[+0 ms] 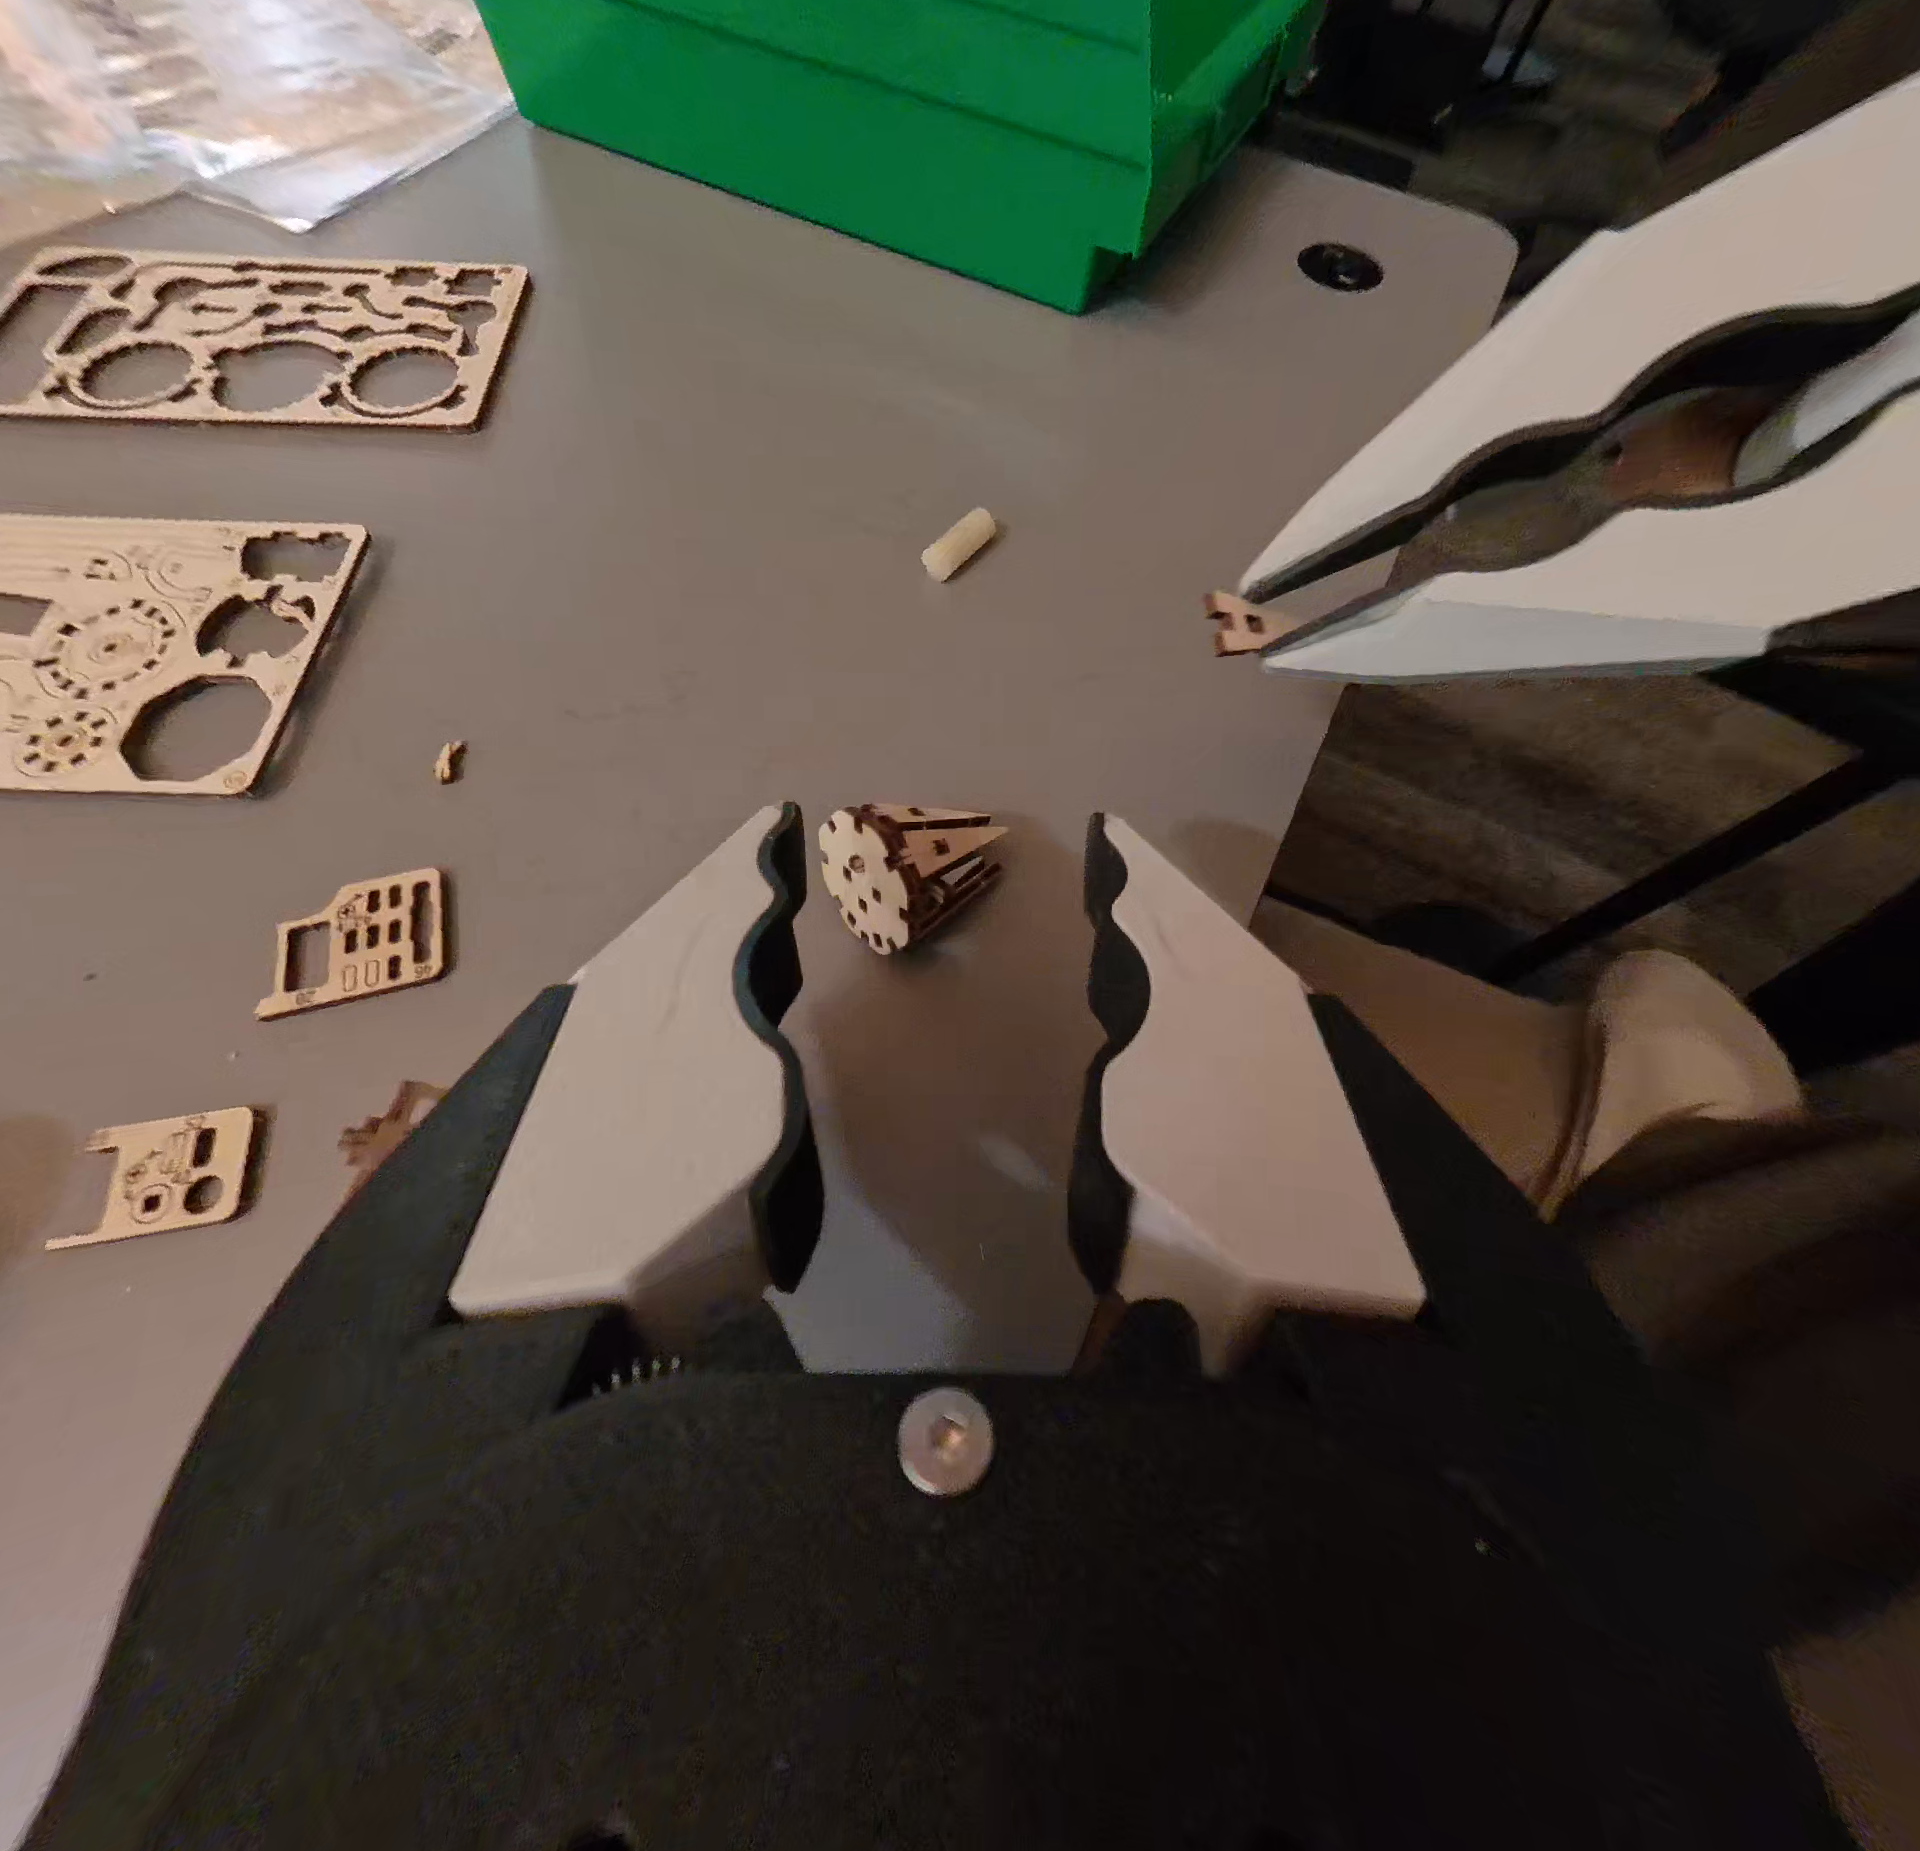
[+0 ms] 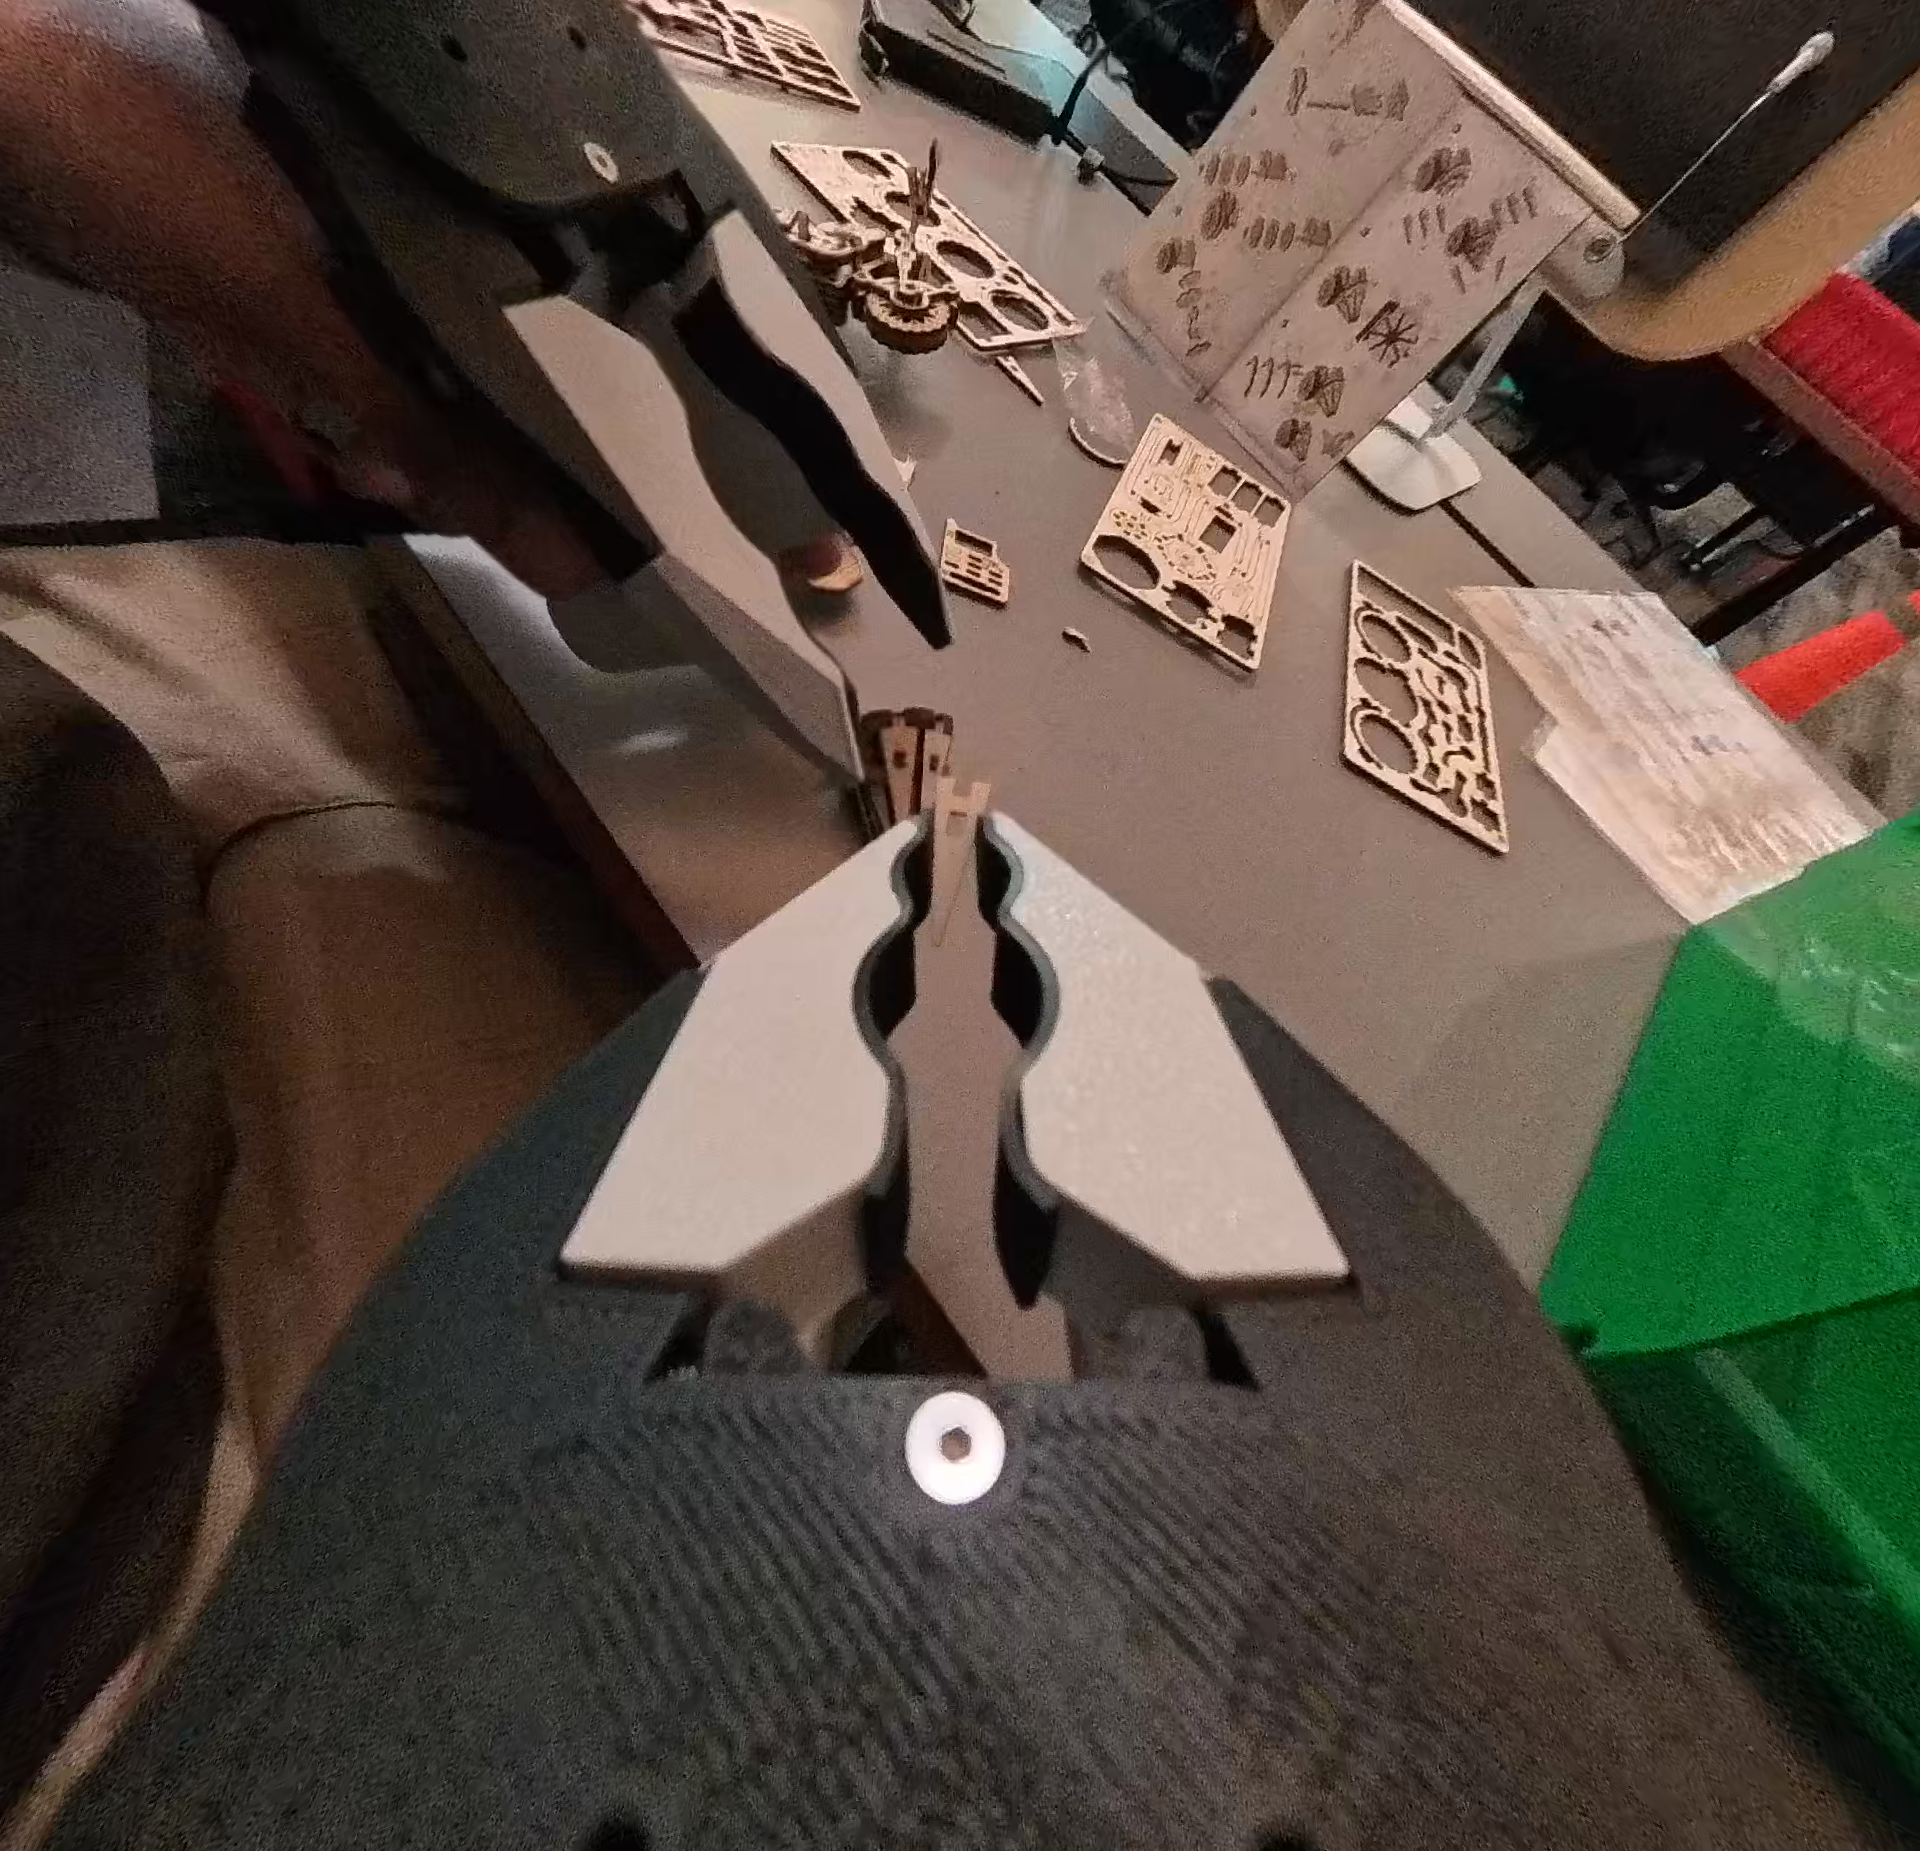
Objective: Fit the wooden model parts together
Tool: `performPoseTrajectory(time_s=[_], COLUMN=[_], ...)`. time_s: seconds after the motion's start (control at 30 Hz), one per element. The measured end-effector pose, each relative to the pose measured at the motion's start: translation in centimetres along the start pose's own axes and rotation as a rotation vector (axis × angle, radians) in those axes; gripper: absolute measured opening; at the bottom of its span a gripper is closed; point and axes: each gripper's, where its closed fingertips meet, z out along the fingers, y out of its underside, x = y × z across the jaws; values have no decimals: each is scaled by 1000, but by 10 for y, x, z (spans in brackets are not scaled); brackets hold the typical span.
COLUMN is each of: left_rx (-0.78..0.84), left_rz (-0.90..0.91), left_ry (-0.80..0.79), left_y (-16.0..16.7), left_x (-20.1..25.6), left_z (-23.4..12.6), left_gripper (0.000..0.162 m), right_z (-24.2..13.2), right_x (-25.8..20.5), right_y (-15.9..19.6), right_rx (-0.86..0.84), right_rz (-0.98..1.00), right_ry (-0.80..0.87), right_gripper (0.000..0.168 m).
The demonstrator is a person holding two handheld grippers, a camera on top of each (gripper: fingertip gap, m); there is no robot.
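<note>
- My left fingers (image 1: 945, 845) stand apart, empty, either side of the cone-shaped wooden assembly (image 1: 906, 874), which lies on its side on the grey surface (image 1: 727, 554) near its edge.
- My right fingers (image 2: 951, 830) are clamped on a thin notched wooden piece (image 2: 954, 845), held in the air beside the assembly.
- Punched-out wooden sheets (image 1: 260, 341) lie farther left; a green bin (image 1: 883, 87) sits behind.

Grey table (image 1: 727, 513) with rounded corner, dim warm light — dark wood-grain floor (image 1: 1507, 814) beyond, cluttered desks (image 2: 1039, 35) behind.
</note>
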Motion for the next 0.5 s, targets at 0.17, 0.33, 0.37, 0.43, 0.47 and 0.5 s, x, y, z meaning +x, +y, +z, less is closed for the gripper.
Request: performPoseTrajectory(time_s=[0.17,0.33,0.37,0.43,0.47,0.5], left_rx=[-22,-40,-38,-71,-87,-96], left_rz=[46,39,44,67,77,85], left_ry=[9,-13,-28,-38,-43,-44], left_y=[7,13,13,19,22,24], left_x=[5,3,2,4,5,7], left_z=[5,7,6,7,8,8], left_gripper=[53,53,53,54,54,54], right_z=[5,7,8,11,13,14], right_x=[1,2,1,-2,-4,-5], right_y=[7,5,5,6,7,7], right_rx=[1,20,20,14,11,7], right_rz=[64,77,76,70,65,59], right_ry=[-42,-64,-72,-89,-97,-104], right_gripper=[6,6,6,6,6,6])
